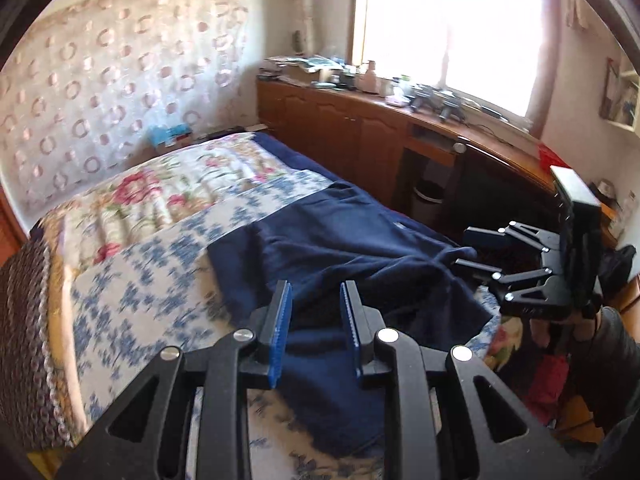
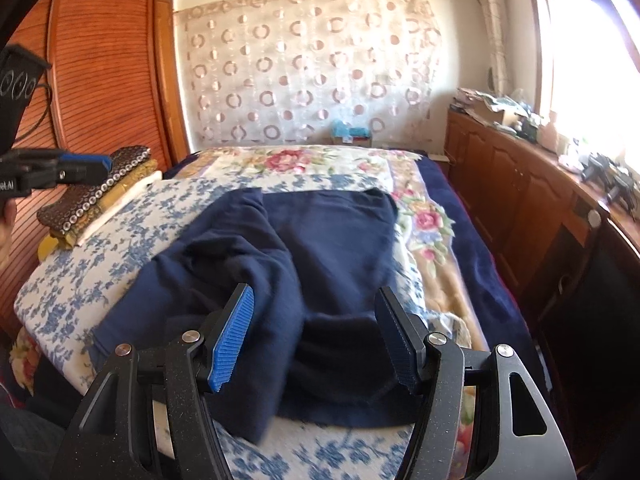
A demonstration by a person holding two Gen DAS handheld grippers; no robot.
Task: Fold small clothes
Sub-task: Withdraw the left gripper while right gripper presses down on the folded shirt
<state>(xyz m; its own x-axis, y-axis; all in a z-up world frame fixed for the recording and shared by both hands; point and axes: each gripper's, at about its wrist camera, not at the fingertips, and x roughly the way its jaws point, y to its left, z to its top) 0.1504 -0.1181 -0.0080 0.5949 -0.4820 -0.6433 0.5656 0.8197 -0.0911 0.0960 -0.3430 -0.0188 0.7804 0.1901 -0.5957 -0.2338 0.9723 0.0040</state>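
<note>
Nearest my view, the left hand-held gripper [image 1: 316, 312] hung just above the navy garment [image 1: 340, 256], its blue pads [image 1: 281, 328] a narrow gap apart with nothing pinched between them; I saw only cloth lying beneath. The right hand-held gripper [image 2: 314, 336] had its jaws spread wide over the near, rumpled edge of the same garment, the pads to either side of a bunched fold; I could not tell whether they touched it. The navy garment lay across the blue-flowered sheet [image 2: 100, 264] near the foot of the bed, one part smooth and flat, the part toward my left side creased and heaped. Beyond it, a blanket with pink roses [image 2: 292, 160] covered the far half of the bed. Against the wardrobe [image 2: 108, 64] side, a beaded cushion [image 2: 100, 196] sat on the mattress edge. On the other side ran a wooden cabinet [image 2: 516, 200] whose top surface under the bright window [image 1: 452, 28] was cluttered. A curtain with ring patterns [image 2: 304, 64] hung behind the head of the bed.
</note>
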